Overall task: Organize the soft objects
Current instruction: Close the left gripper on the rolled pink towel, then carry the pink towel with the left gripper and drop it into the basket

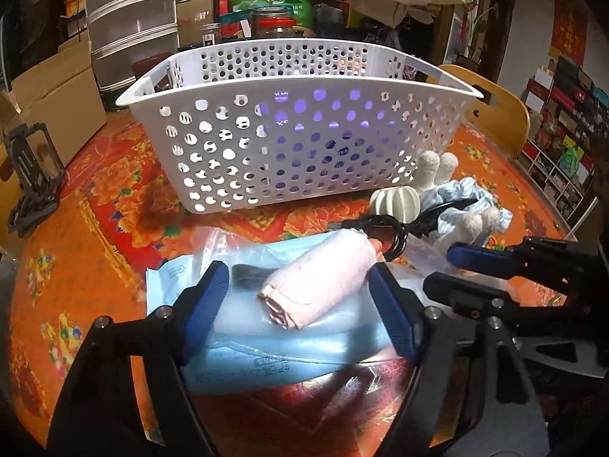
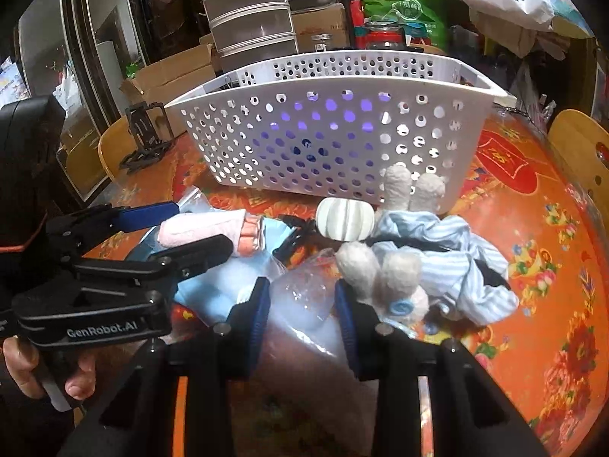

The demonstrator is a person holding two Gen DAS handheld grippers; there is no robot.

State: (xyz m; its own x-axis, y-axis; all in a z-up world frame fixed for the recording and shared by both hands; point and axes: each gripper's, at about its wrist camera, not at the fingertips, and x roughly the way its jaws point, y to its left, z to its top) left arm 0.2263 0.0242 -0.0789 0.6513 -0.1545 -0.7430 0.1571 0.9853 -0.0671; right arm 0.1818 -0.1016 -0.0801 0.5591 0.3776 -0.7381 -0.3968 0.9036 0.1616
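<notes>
Orange tablecloth (image 2: 533, 236); plush rabbit (image 2: 399, 282) (right view only), left claw (image 1: 297, 289) agape.

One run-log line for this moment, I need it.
left gripper: open around pink cloth roll | right gripper: open at clear bag | white basket: behind | plush rabbit: on table

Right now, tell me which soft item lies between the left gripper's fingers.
The rolled pink cloth, lying on the blue packet inside the open left gripper. The plush rabbit and striped fabric lie farther right.
</notes>
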